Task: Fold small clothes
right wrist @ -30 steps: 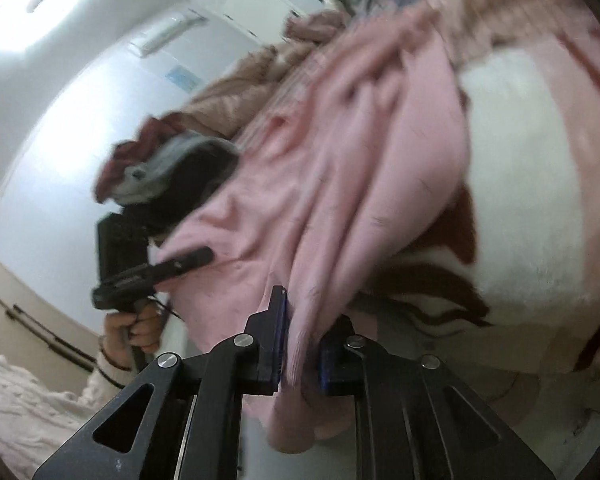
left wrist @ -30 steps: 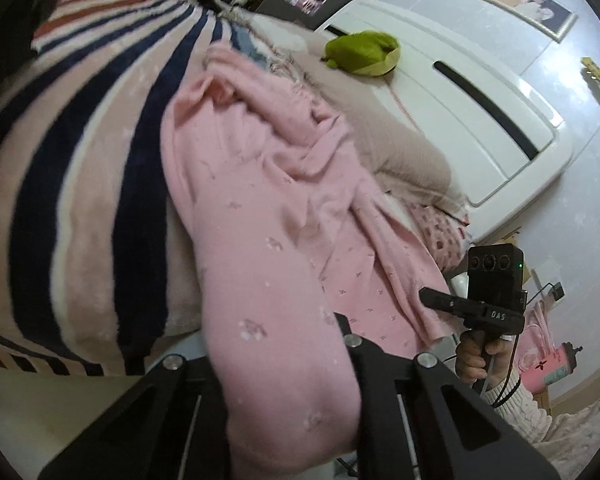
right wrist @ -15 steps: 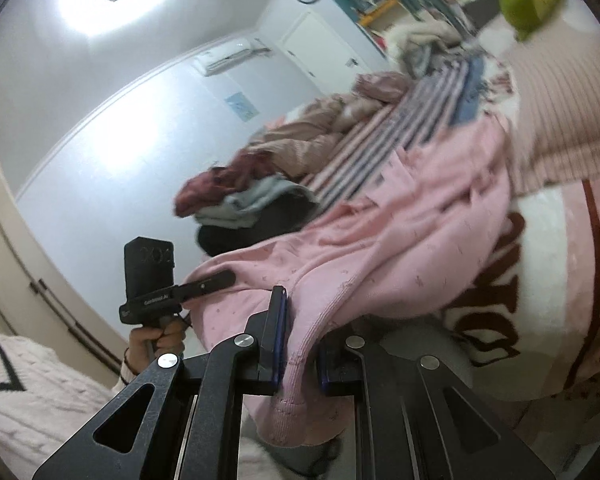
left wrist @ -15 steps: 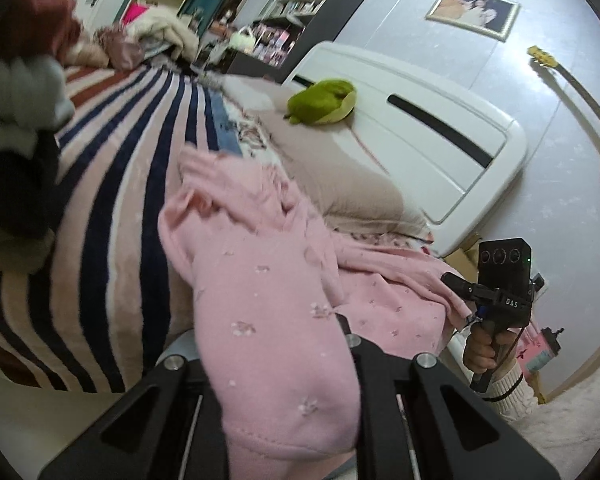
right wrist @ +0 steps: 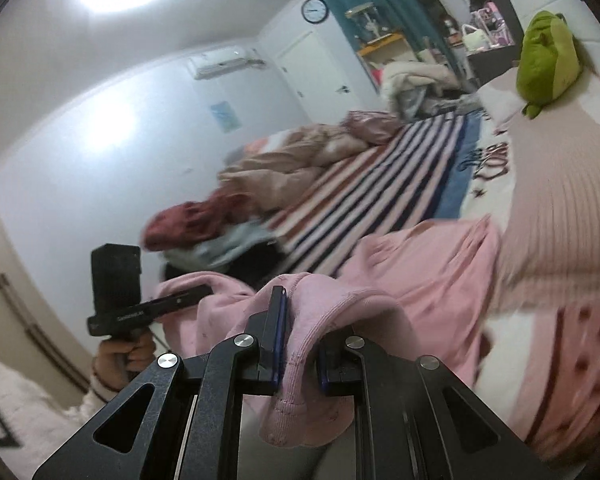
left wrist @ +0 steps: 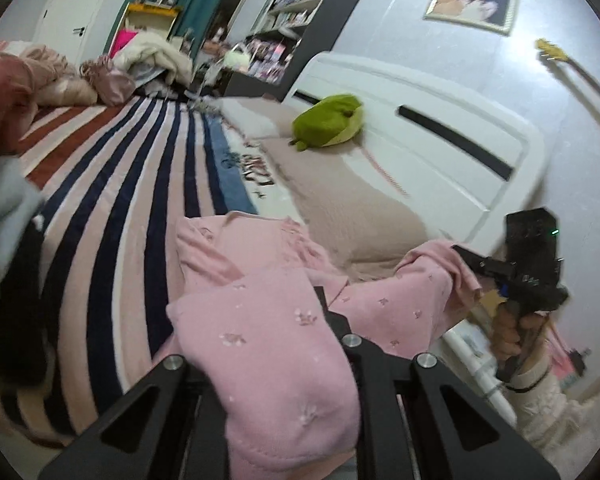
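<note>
A pink garment [left wrist: 260,320] with a small flower print lies stretched across the near edge of the bed. My left gripper [left wrist: 278,322] is shut on one end of it, and the cloth drapes over the fingers and hides the tips. In the right wrist view, my right gripper [right wrist: 300,320] is shut on the garment's ribbed hem [right wrist: 312,308], which hangs down between the blue pads. The two grippers see each other: the right gripper [left wrist: 466,256] holds the far corner, and the left gripper [right wrist: 202,292] holds the other end. The pink garment [right wrist: 412,272] sags onto the bed between them.
The striped blanket [left wrist: 112,208] covers the bed. A pile of clothes [right wrist: 204,228] lies near the left gripper. A beige pillow [left wrist: 348,204], a green plush [left wrist: 328,122] and the white headboard [left wrist: 440,120] stand to the right. A shelf [left wrist: 284,20] fills the back.
Both grippers have risen with the pink garment, lifting its near edge. The views now look across the bed instead of down at the cloth. Both grips stayed shut.
</note>
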`<state>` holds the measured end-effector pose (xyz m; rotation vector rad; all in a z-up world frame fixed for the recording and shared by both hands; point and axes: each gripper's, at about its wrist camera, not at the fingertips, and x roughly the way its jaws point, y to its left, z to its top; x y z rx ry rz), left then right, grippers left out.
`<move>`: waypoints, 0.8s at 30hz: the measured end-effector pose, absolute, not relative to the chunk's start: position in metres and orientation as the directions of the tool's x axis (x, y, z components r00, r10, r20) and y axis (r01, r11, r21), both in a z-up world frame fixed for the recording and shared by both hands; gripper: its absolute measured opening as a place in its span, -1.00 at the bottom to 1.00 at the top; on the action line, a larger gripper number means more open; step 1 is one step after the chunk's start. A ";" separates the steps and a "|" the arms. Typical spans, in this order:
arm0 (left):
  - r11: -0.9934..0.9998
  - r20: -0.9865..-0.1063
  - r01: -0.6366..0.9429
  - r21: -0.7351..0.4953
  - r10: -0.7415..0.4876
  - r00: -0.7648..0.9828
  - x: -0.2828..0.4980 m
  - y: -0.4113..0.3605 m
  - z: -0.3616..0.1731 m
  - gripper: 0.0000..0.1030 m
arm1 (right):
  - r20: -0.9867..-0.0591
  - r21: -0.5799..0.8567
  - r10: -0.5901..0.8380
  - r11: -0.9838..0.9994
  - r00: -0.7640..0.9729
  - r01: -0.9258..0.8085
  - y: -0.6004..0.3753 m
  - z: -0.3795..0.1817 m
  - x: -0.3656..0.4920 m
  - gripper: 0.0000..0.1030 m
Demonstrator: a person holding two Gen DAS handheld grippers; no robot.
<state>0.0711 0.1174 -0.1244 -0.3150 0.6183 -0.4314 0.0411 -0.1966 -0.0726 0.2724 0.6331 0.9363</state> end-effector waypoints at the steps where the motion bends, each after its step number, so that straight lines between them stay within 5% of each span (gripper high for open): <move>1: 0.872 -0.512 0.275 -0.405 -0.465 0.722 0.099 0.115 -0.131 -0.85 | -0.414 0.467 0.794 0.605 0.446 -0.644 -0.191 -0.073 0.064 -0.86; 10: 0.896 -0.726 0.164 -0.412 -0.432 0.535 0.251 0.095 -0.228 -0.79 | -0.747 0.346 0.544 0.809 0.382 -0.475 -0.154 -0.162 0.226 -0.85; 12: 0.888 -0.727 0.188 -0.420 -0.453 0.516 0.252 0.095 -0.237 -0.58 | -0.795 0.332 0.505 0.826 0.336 -0.455 -0.152 -0.190 0.242 -0.77; 14: 0.870 -0.714 0.242 -0.431 -0.492 0.497 0.242 0.095 -0.229 -0.15 | -0.797 0.349 0.511 0.825 0.322 -0.446 -0.158 -0.201 0.244 -0.75; 16: 0.872 -0.718 0.278 -0.403 -0.489 0.495 0.231 0.096 -0.216 0.33 | -0.784 0.382 0.536 0.814 0.312 -0.438 -0.167 -0.197 0.239 -0.62; 19: 0.894 -0.713 0.313 -0.321 -0.445 0.542 0.208 0.109 -0.185 0.40 | -0.784 0.365 0.528 0.817 0.325 -0.447 -0.183 -0.174 0.225 -0.07; 20: 0.916 -0.712 0.292 -0.275 -0.398 0.578 0.200 0.117 -0.172 0.43 | -0.787 0.330 0.506 0.829 0.353 -0.452 -0.189 -0.165 0.218 0.29; 24: 0.965 -0.695 0.219 -0.141 -0.254 0.672 0.209 0.138 -0.142 0.47 | -0.769 0.186 0.422 0.867 0.480 -0.463 -0.206 -0.120 0.198 0.36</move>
